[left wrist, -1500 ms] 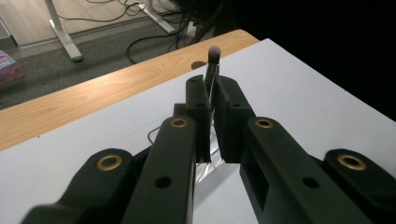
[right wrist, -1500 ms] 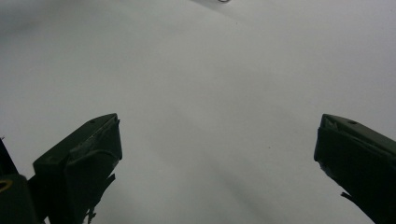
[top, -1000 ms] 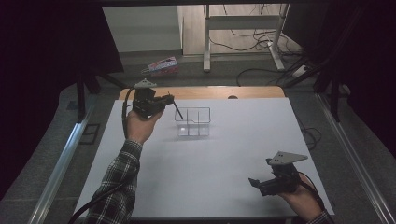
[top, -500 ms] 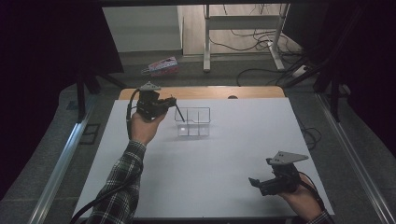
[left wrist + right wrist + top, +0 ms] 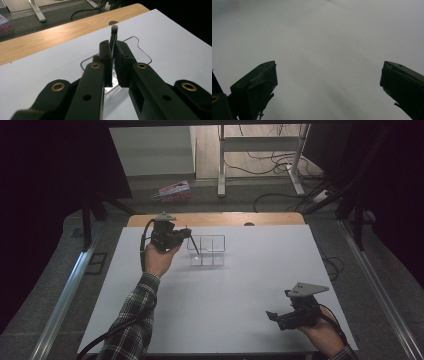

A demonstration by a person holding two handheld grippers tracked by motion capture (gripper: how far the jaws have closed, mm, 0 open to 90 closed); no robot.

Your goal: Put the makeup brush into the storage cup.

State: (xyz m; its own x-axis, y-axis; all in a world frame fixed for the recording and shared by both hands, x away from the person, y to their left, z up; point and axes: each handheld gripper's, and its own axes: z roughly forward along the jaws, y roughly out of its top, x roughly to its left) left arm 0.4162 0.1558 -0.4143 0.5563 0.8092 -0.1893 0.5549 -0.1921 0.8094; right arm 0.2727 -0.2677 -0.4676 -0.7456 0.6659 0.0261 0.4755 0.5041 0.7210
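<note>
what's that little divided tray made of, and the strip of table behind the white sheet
The tray looks like clear glossy plastic: the white sheet shows through its walls and its rim glints. The table strip looks like light wood or wood-look laminate with a smooth finish, going by the grain lines in the left gripper view.

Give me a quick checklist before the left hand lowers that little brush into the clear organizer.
1. Left gripper closed on the brush: ok, the handle sits between its jaws.
2. Brush above the clear organizer: ok, the stick slants down toward its left compartment.
3. Which compartment the tip is over: cannot tell exactly.
4. Organizer flat on the white tabletop: ok.
5. Right gripper out of the way: ok, open and near the table's front right corner.
6. Anything already inside the organizer: cannot tell, the plastic glares.
</note>
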